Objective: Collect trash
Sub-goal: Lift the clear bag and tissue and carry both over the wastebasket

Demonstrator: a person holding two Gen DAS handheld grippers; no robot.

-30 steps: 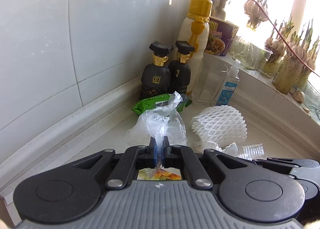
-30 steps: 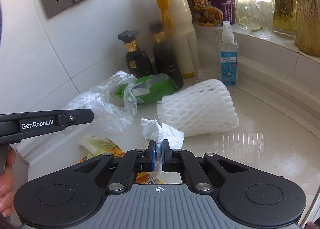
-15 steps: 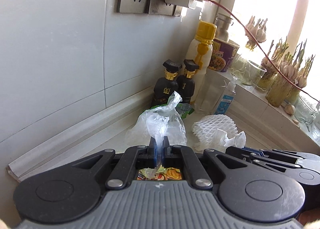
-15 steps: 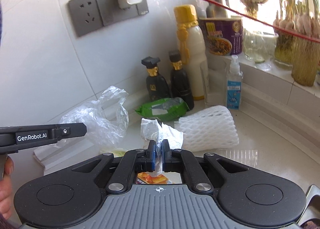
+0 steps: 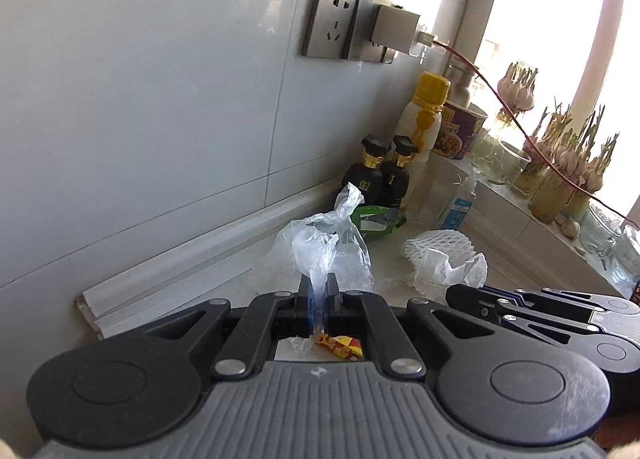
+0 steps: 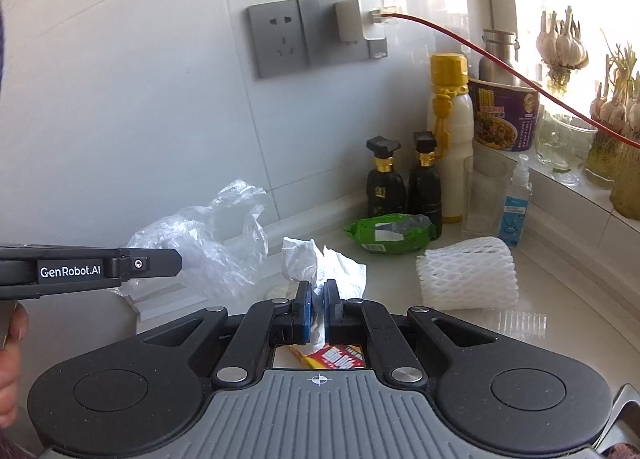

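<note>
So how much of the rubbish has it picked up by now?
Nothing looks binned yet; no bin shows. In hand: the left gripper is shut on a clear bag, the right gripper on a crumpled tissue. Left on the counter: the foam net, green wrapper, a clear plastic strip and a red wrapper under the grippers.

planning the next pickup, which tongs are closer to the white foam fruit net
Right. The right tongs, shut on a crumpled tissue, sit just left of the foam net. The left tongs, shut on a clear plastic bag, are farther left, beyond the right ones.
</note>
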